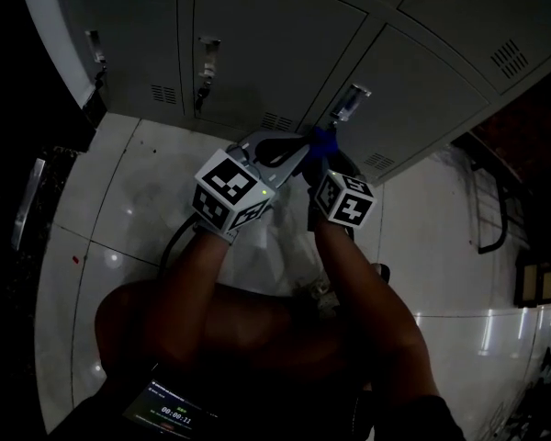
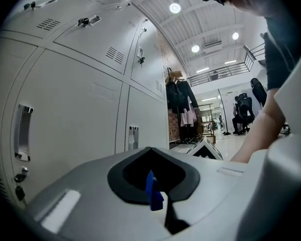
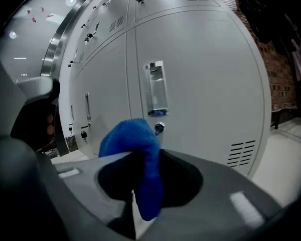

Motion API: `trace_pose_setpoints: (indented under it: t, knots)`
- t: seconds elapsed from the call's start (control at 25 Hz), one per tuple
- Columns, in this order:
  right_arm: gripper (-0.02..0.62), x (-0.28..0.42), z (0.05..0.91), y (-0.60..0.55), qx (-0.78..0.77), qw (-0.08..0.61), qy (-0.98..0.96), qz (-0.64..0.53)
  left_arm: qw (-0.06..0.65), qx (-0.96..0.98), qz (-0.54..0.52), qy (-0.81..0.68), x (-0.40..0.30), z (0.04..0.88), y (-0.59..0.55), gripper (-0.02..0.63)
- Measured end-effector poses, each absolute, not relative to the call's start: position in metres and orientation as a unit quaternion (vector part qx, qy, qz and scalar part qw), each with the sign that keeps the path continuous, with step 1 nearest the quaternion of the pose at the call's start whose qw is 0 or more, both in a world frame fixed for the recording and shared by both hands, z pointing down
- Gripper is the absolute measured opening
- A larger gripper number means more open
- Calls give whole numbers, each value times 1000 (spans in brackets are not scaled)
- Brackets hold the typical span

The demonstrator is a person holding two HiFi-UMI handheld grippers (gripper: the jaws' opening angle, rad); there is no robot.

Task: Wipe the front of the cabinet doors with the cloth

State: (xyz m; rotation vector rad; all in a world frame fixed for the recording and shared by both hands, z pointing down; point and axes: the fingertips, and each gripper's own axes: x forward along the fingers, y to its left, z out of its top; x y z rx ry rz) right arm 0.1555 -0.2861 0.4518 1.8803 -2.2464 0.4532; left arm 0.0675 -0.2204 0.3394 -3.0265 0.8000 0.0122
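Blue cloth (image 3: 128, 137) is clenched in the fingers of the right gripper (image 3: 140, 172), bunched just ahead of them, short of the cabinet door (image 3: 205, 79). The left gripper (image 2: 153, 185) appears closed on a sliver of it. We advise pressing the bunch flat and sweeping evenly.

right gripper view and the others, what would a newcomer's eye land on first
The bright blue cloth stands out against all the grey; it is pinched in the shut fingers of the right gripper. A sliver of the same blue, likely the cloth, also shows between the closed fingers of the left gripper. Ahead of both rises a wall of pale grey cabinet doors.
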Motion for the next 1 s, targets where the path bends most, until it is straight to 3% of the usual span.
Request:
trace_pose_setpoints:
  t: [0.32, 1.0]
  knots:
    - [78, 158, 474, -311, 641, 117, -742, 154, 7, -967, 8, 255, 68, 337, -221, 0]
    - [78, 321, 476, -293, 736, 142, -648, 133, 10, -968, -3, 252, 71, 343, -220, 0]
